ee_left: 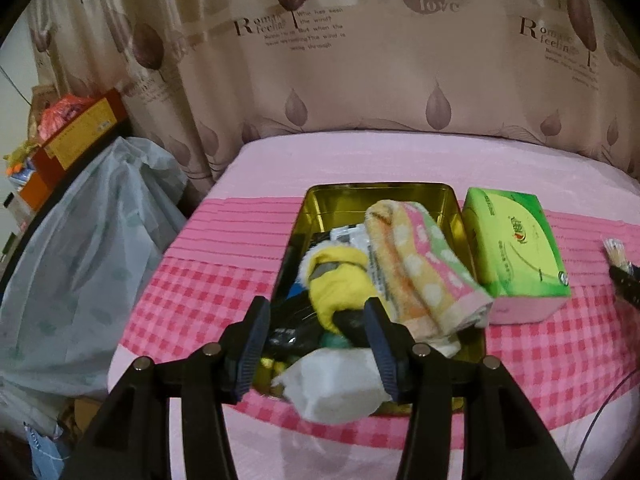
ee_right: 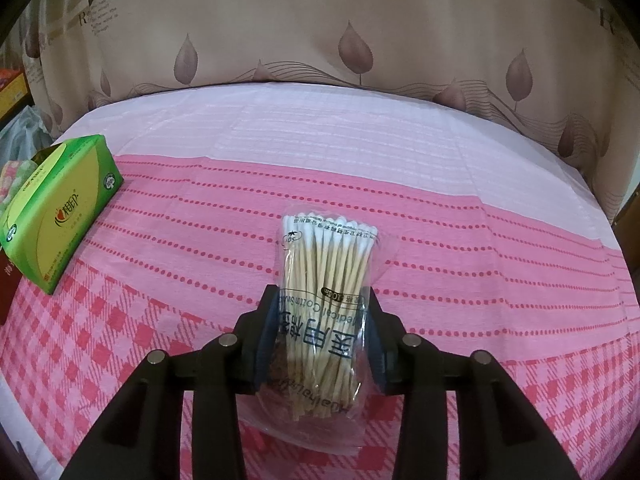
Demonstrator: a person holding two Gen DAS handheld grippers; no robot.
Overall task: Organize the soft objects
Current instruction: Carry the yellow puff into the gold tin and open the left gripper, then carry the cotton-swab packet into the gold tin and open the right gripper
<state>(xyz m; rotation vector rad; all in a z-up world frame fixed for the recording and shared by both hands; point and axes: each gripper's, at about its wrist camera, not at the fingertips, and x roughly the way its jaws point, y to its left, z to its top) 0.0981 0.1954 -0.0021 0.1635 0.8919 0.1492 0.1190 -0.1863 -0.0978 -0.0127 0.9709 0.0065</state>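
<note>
In the left wrist view, the left claw [ee_left: 316, 344] stands wide at the bottom centre of the frame, nothing pressed between its pads. Just beyond it sits a gold tin box [ee_left: 456, 216] on the pink checked cloth [ee_left: 192, 292], crowded with soft things: a yellow plush toy [ee_left: 340, 280], a pastel dotted towel [ee_left: 424, 272] draped over the tin's right side, and a white tissue packet [ee_left: 332, 392] spilling over the near rim. A green tissue box [ee_left: 516, 248] lies just right of the tin.

In the right wrist view, the right claw [ee_right: 320, 340] is narrowed onto a clear bag of cotton swabs [ee_right: 328, 264], gripping its lower half at the centre of the frame, white tips pointing away. The green tissue box sits at the left edge. A patterned curtain [ee_right: 320, 40] fills the top.
</note>
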